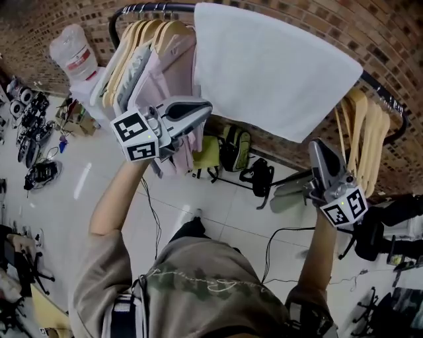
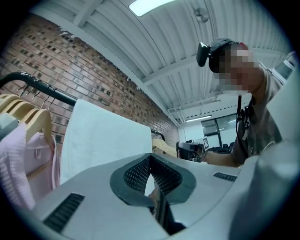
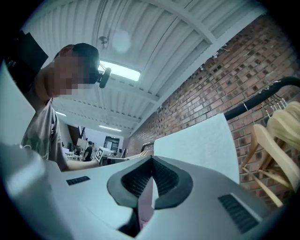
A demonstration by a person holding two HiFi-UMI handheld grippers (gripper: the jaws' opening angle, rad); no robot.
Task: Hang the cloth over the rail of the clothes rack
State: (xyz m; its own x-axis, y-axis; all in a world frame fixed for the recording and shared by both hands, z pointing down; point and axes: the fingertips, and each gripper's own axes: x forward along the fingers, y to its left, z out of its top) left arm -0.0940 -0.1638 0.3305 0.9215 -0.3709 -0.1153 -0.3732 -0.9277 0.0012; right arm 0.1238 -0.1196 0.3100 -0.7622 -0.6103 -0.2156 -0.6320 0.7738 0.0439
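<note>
A white cloth [image 1: 271, 72] hangs draped over the black rail [image 1: 142, 8] of the clothes rack, its lower edge slanting down to the right. My left gripper [image 1: 206, 109] is raised by the cloth's left edge, jaws shut with nothing between them. Whether it touches the cloth I cannot tell. My right gripper [image 1: 316, 145] points up just below the cloth's lower right corner, shut and empty. In the left gripper view the cloth [image 2: 103, 140] hangs beyond the closed left gripper [image 2: 151, 158]. The right gripper view shows the cloth [image 3: 201, 140] behind the closed right gripper [image 3: 151, 160].
Wooden hangers [image 1: 142, 39] with pink garments [image 1: 165, 72] crowd the rail left of the cloth. More bare hangers [image 1: 360, 132] hang to its right. Bags [image 1: 234, 148] and cables lie on the floor under the rack. A brick wall [image 1: 297, 20] stands behind.
</note>
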